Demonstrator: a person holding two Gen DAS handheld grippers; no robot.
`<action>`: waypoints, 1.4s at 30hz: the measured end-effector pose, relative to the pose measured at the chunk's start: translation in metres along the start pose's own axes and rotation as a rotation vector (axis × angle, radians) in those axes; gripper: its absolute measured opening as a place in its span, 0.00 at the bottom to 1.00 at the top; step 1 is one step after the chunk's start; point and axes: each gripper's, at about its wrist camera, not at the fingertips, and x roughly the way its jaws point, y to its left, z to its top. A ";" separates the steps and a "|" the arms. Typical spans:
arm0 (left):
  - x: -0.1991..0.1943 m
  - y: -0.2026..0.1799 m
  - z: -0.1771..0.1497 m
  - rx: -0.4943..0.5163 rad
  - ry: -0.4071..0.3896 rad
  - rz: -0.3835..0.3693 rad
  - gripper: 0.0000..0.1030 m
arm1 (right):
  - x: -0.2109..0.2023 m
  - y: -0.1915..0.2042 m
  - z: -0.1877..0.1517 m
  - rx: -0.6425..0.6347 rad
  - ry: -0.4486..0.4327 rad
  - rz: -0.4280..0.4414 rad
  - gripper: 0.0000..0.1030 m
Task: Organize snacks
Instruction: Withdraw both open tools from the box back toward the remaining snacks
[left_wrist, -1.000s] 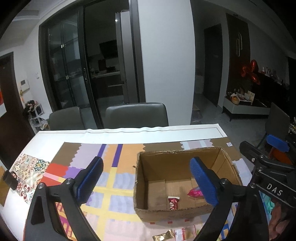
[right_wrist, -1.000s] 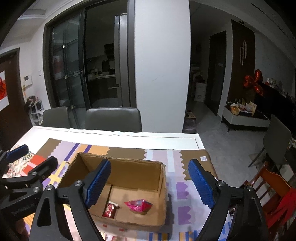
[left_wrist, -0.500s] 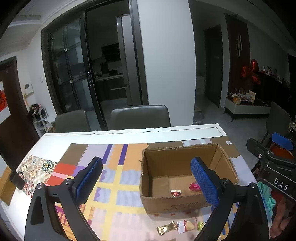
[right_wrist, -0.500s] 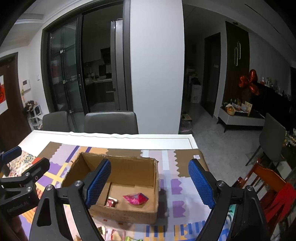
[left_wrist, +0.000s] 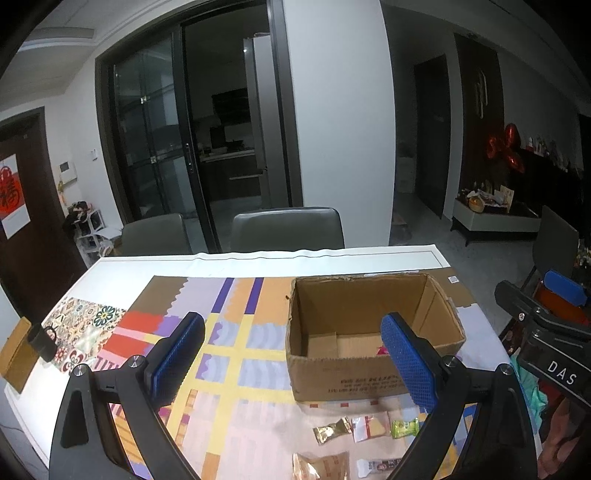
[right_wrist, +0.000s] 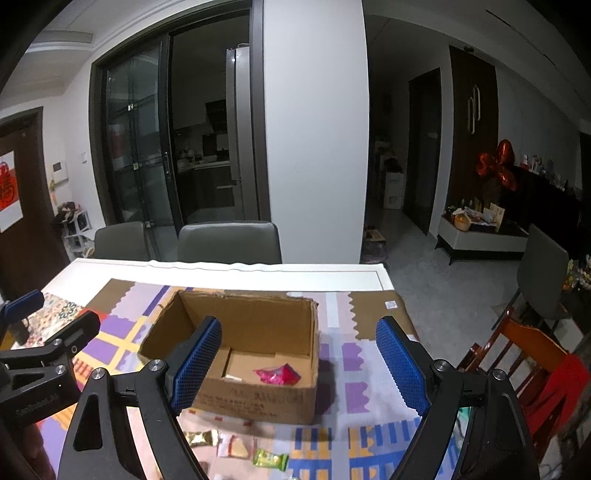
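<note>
An open cardboard box (left_wrist: 373, 384) (right_wrist: 258, 400) stands on the patterned mat, with a pink wrapped snack (right_wrist: 277, 374) lying inside it. In front of the box lie loose snacks: a gold packet (left_wrist: 331, 430) (right_wrist: 201, 438), a white and yellow packet (left_wrist: 371, 427) (right_wrist: 232, 447) and a green candy (left_wrist: 405, 428) (right_wrist: 270, 459). Closer still lie an orange packet (left_wrist: 321, 466) and a white bar (left_wrist: 378, 466). My left gripper (left_wrist: 295, 365) hangs open above the mat, nothing between its fingers. My right gripper (right_wrist: 299, 365) is open over the box's near edge, also bare.
The white table (left_wrist: 122, 269) carries a patterned mat (left_wrist: 236, 332). A small black object (left_wrist: 42, 341) sits at its left edge. Two grey chairs (left_wrist: 288, 229) stand behind the table. A wooden chair with red cloth (right_wrist: 546, 365) is to the right.
Both grippers have drawn back from the box and slightly up, so the loose snacks in front of the box have come into view. Both stay open.
</note>
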 end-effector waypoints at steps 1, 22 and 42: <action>-0.003 0.000 -0.003 -0.004 -0.002 0.006 0.95 | -0.003 0.000 -0.003 0.001 0.001 0.004 0.84; -0.032 0.004 -0.060 -0.047 0.038 0.028 0.95 | -0.035 0.001 -0.043 -0.037 0.010 0.038 0.84; -0.023 0.008 -0.119 -0.047 0.131 0.020 0.95 | -0.034 0.009 -0.098 -0.082 0.101 0.066 0.84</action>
